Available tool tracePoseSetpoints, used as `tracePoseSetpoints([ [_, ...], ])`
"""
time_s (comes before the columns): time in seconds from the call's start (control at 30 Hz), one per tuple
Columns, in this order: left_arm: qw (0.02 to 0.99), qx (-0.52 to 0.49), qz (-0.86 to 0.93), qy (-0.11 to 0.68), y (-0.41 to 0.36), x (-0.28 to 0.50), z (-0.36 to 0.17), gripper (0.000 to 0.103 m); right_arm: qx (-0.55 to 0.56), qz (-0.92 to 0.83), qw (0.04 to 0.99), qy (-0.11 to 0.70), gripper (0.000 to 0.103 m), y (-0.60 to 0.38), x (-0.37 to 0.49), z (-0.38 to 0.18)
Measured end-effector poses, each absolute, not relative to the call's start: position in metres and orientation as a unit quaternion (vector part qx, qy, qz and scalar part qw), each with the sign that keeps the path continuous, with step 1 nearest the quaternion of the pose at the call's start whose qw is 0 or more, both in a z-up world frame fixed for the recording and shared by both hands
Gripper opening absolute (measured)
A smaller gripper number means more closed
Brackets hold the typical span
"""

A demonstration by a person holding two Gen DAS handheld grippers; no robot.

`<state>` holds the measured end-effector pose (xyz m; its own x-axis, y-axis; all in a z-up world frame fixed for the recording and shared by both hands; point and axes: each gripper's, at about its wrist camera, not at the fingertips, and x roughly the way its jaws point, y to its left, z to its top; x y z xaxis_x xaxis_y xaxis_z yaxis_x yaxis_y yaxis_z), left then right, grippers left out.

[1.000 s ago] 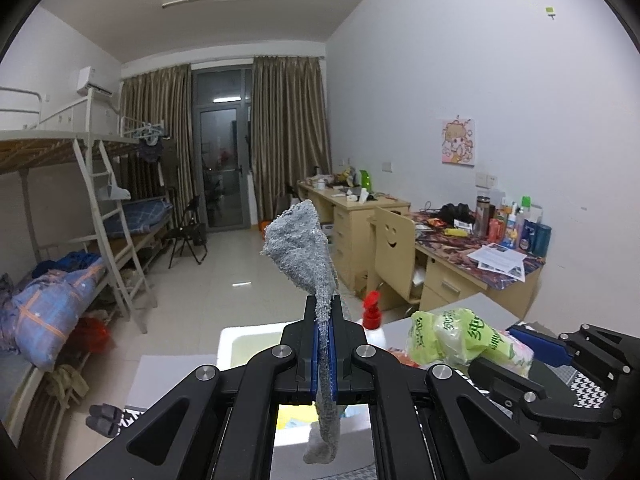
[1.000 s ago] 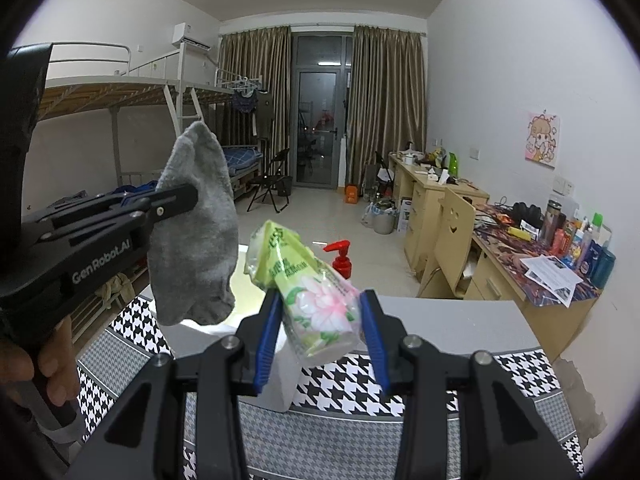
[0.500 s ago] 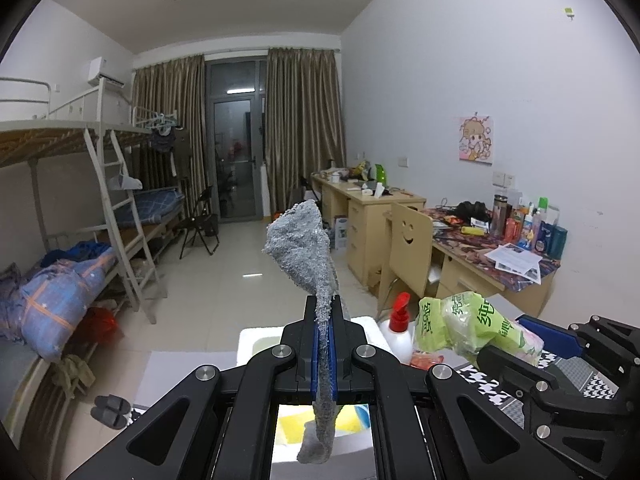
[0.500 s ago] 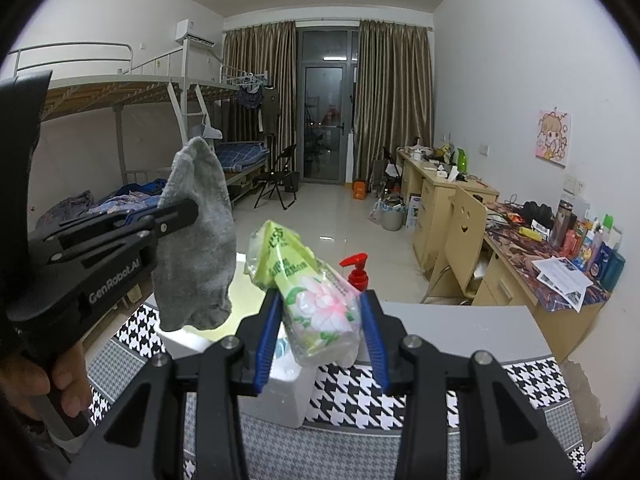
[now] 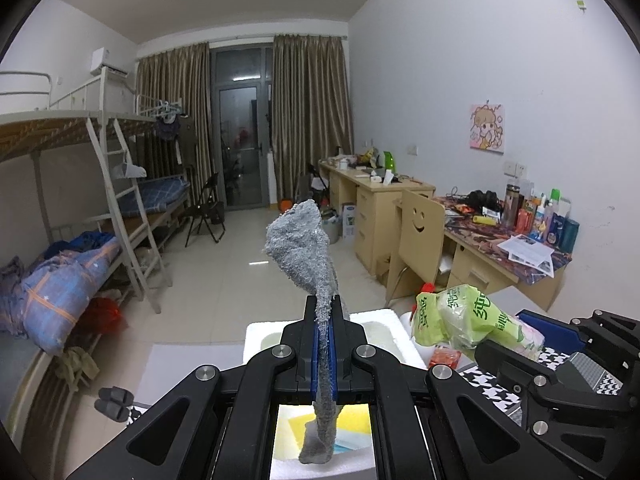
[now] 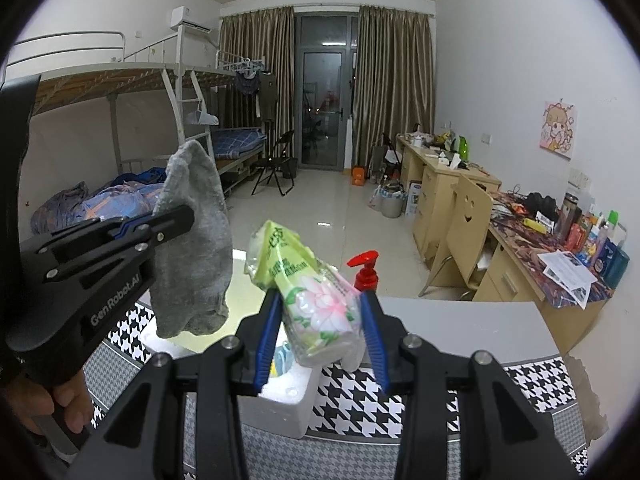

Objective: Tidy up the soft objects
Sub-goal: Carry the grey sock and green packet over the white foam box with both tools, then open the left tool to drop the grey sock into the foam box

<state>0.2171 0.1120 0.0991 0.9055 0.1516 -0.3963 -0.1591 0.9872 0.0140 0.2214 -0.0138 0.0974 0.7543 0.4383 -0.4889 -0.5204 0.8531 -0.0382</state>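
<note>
Dormitory bunks and desks line the room behind a table covered in black-and-white houndstooth cloth point(image 6: 352, 384). At left, the left gripper point(image 5: 324, 320) pinches a limp grey fuzzy sock point(image 5: 300, 248) above an open white foam box point(image 6: 276, 404). Beside it, the right gripper point(image 6: 320, 320) clamps a green-and-pink plastic-wrapped tissue pack point(image 6: 316, 300) over the box's edge.

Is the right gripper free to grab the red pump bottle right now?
Probably not: the right gripper is shut on the tissue pack, which fills the gap in front of the red pump bottle.
</note>
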Motion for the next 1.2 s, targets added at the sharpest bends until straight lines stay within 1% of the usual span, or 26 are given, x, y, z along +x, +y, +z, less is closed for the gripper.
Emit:
tracePoseSetpoints([
  [0.37, 0.970, -0.019, 0.074, 0.231, 0.124, 0.239, 0.081, 0.004, -0.096, 0.251, 0.931, 0.247, 0.045, -0.004, 0.227, 0.095],
  [0.67, 0.959, -0.020, 0.067, 0.276, 0.133, 0.256, 0.055, 0.005, -0.096, 0.244, 0.930, 0.256, 0.045, 0.001, 0.236, 0.092],
  [0.73, 0.956, -0.018, 0.068, 0.285, 0.136, 0.258, 0.050, 0.011, -0.097, 0.243, 0.929, 0.260, 0.045, 0.002, 0.238, 0.091],
  [0.77, 0.956, -0.020, 0.068, 0.286, 0.138, 0.257, 0.049, 0.023, -0.098, 0.242, 0.929, 0.261, 0.045, 0.003, 0.238, 0.091],
  [0.8, 0.955, -0.021, 0.068, 0.286, 0.139, 0.257, 0.049, 0.042, -0.097, 0.241, 0.929, 0.264, 0.045, 0.004, 0.239, 0.090],
  [0.83, 0.956, -0.023, 0.070, 0.284, 0.141, 0.255, 0.049, 0.052, -0.098, 0.240, 0.929, 0.266, 0.045, 0.004, 0.240, 0.090],
  [0.87, 0.957, -0.021, 0.073, 0.281, 0.141, 0.254, 0.050, 0.066, -0.098, 0.239, 0.928, 0.267, 0.045, 0.005, 0.241, 0.089],
  [0.9, 0.958, -0.019, 0.079, 0.276, 0.141, 0.252, 0.050, 0.070, -0.098, 0.239, 0.928, 0.268, 0.045, 0.005, 0.242, 0.089],
  [0.93, 0.958, -0.017, 0.086, 0.272, 0.142, 0.249, 0.051, 0.072, -0.097, 0.239, 0.928, 0.269, 0.045, 0.005, 0.242, 0.088],
  [1.0, 0.959, -0.020, 0.090, 0.268, 0.145, 0.245, 0.052, 0.085, -0.098, 0.241, 0.927, 0.270, 0.045, 0.006, 0.242, 0.088],
  [1.07, 0.960, -0.023, 0.096, 0.263, 0.147, 0.241, 0.052, 0.091, -0.098, 0.241, 0.927, 0.271, 0.045, 0.008, 0.242, 0.087],
  [1.2, 0.962, -0.029, 0.107, 0.250, 0.153, 0.233, 0.054, 0.099, -0.105, 0.246, 0.925, 0.271, 0.045, 0.015, 0.240, 0.085],
])
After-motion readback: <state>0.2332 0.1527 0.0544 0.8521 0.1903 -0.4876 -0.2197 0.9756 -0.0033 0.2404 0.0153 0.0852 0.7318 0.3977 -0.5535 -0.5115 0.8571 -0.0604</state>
